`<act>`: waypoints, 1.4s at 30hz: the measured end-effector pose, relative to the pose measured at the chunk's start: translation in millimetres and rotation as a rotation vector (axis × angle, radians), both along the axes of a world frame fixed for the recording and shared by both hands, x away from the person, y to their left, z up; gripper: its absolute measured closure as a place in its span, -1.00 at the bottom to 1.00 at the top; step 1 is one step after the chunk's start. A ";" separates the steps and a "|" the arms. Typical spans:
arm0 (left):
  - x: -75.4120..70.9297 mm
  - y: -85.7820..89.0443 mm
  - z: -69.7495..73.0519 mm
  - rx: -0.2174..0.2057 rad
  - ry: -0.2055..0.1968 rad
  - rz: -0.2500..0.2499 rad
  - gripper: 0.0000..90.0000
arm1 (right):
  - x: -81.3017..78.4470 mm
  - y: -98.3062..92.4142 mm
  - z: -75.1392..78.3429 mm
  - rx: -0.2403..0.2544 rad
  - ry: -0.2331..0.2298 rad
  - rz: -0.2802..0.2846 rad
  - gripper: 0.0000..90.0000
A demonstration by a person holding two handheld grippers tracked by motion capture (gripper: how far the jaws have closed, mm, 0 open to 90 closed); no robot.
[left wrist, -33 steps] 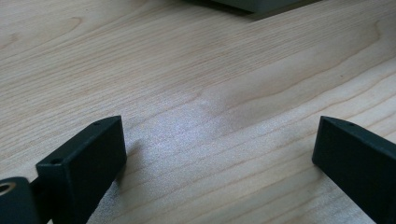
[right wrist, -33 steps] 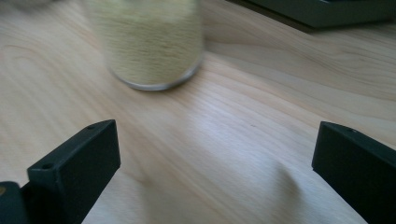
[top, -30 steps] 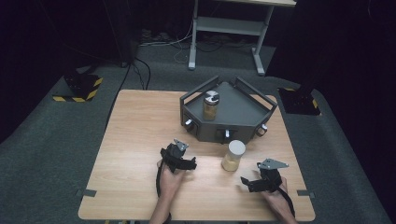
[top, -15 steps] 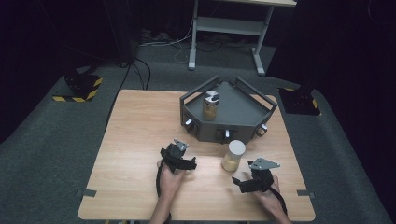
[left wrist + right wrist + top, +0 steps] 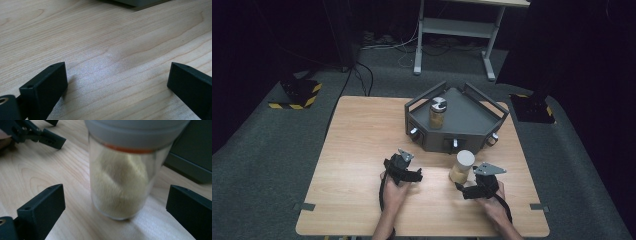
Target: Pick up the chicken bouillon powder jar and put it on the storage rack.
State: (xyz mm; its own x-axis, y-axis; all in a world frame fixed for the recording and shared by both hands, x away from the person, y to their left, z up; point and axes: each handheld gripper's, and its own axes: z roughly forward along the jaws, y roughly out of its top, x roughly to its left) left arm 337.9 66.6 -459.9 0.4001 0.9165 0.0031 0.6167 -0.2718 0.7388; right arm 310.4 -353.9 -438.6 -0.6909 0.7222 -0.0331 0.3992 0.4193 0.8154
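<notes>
A glass jar [image 5: 462, 167] of pale yellow powder with a grey lid stands on the wooden table [image 5: 362, 135], just in front of the grey tray [image 5: 472, 117]. A second jar [image 5: 437, 112], silver-lidded, stands inside the tray. My right gripper [image 5: 465, 189] is open right at the near side of the powder jar. In the right gripper view the jar [image 5: 120, 182] stands upright between the two jaws, which are spread wide and clear of the glass around my right gripper [image 5: 116, 190]. My left gripper [image 5: 412, 174] rests open on bare wood left of the jar, with nothing between its fingers [image 5: 45, 87].
The tray has raised rails and small knobs [image 5: 414, 133] on its front faces. Its dark wall [image 5: 192, 157] lies close behind the jar. The left gripper [image 5: 37, 132] sits beyond the jar in the right gripper view. Bare tabletop spreads to the left and back left.
My right gripper has moved left and forward, up to the powder jar, which now sits between its open jaws. The left gripper has stayed in place.
</notes>
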 end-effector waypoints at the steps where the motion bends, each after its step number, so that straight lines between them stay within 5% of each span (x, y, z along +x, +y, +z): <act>1: 0.0 0.0 0.0 0.000 0.000 0.000 -0.93 | 1.4 1.4 0.4 0.003 -0.001 -0.003 -0.96; 20: 0.0 -0.1 0.1 0.001 0.000 0.000 -0.94 | 13.5 24.3 10.0 0.022 -0.041 -0.055 -0.72; 42: 0.0 -0.1 0.1 0.001 0.000 0.001 -0.93 | 12.0 26.3 12.0 0.034 -0.088 -0.048 -0.25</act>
